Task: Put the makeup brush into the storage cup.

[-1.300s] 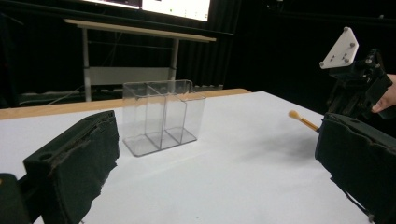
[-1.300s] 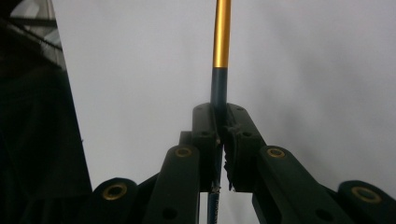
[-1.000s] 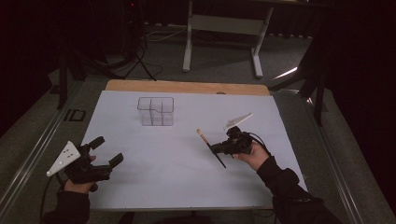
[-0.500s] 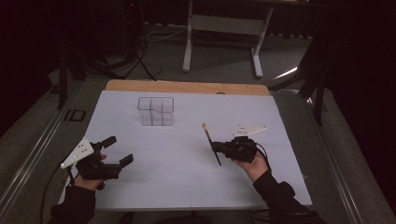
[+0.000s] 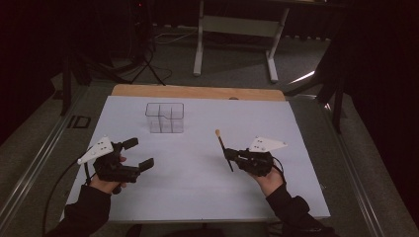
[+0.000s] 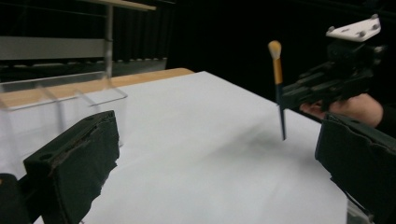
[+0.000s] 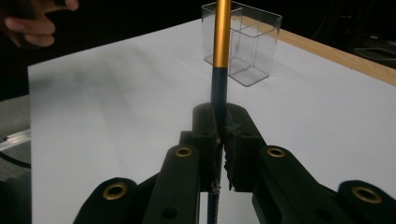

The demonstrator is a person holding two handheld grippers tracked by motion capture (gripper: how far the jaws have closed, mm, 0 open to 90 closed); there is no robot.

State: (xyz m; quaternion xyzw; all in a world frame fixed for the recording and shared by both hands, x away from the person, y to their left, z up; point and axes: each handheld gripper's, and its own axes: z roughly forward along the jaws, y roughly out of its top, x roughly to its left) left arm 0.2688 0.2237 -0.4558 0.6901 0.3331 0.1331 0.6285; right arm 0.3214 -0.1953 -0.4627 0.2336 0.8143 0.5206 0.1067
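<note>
A slim brush (image 5: 222, 147) with a dark handle, gold ferrule and pale tip stands nearly upright above the white sheet, right of centre. My right gripper (image 5: 230, 156) is shut on its dark handle; the right gripper view shows the brush (image 7: 221, 51) rising from between the closed pads of this gripper (image 7: 222, 126). A clear compartmented organizer (image 5: 165, 117) stands empty at the back left of the sheet. My left gripper (image 5: 139, 153) hovers open at the near left, nothing between its fingers. From the left gripper view (image 6: 215, 154), the brush (image 6: 278, 79) and organizer (image 6: 56, 107) lie ahead.
The white sheet (image 5: 197, 197) covers a wooden board (image 5: 197, 92) whose far edge shows. Metal rails (image 5: 29, 173) run along both sides of the table. A pale metal stand (image 5: 237, 29) is on the floor beyond.
The left gripper moved right toward the sheet's middle and rose a little. The right gripper shifted slightly right and nearer, still holding the brush.
</note>
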